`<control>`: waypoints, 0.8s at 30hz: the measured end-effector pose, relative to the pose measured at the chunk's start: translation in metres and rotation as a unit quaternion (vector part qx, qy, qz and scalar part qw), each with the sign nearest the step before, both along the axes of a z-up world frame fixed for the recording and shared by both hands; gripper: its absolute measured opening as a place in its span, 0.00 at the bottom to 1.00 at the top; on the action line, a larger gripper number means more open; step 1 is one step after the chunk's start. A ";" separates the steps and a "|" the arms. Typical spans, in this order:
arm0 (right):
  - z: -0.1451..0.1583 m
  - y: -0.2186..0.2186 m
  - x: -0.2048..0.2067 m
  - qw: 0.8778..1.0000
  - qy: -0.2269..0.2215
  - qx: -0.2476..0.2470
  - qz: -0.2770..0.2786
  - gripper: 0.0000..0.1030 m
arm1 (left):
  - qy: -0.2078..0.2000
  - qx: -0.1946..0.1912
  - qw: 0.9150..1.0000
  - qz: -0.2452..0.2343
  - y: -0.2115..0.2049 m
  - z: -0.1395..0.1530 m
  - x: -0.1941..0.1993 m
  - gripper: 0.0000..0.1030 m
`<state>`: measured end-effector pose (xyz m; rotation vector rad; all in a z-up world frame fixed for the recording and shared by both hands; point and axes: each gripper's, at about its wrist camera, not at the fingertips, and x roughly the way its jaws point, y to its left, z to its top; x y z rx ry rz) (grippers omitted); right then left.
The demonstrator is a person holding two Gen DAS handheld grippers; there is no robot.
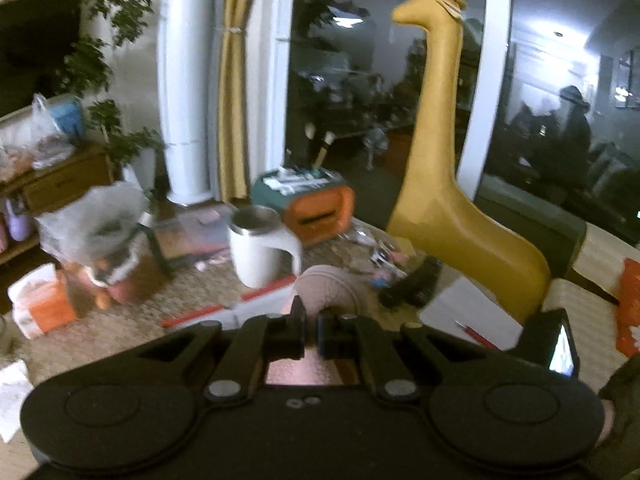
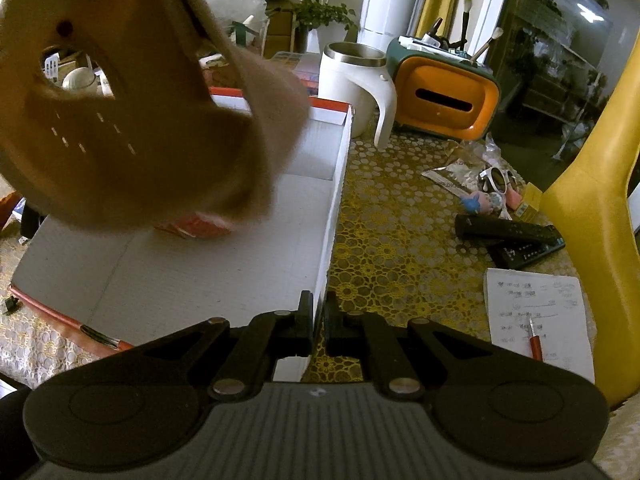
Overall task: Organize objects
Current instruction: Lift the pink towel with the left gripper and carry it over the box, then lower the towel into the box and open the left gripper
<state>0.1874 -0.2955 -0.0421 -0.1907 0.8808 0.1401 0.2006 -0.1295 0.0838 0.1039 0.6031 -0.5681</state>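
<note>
Left wrist view: the left gripper has its jaws closed on the pinkish-tan fabric cap, carried above the table with the lace-patterned cloth. Ahead stands the white steel-lined mug with a handle, close enough, in my judgement, for the cap to knock it over.

Right wrist view: the right gripper pinches the right-hand wall of the shallow white cardboard box with a red rim, jaws closed on it. The cap hangs blurred over the box's far-left part. Releasing it too early could drop it on the rim; a slipped pinch would let the box slide.
</note>
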 end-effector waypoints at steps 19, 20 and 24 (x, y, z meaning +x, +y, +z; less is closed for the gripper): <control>-0.002 -0.004 -0.001 1.000 0.000 0.007 0.003 0.05 | 0.114 0.100 0.988 -0.004 -0.021 -0.106 0.030 0.03; -0.002 -0.003 -0.001 1.000 0.000 0.007 0.003 0.05 | 0.121 0.104 0.987 -0.003 -0.021 -0.111 0.032 0.03; -0.002 -0.004 -0.001 1.000 0.000 0.009 0.002 0.05 | 0.150 0.128 0.980 -0.010 -0.024 -0.130 0.038 0.07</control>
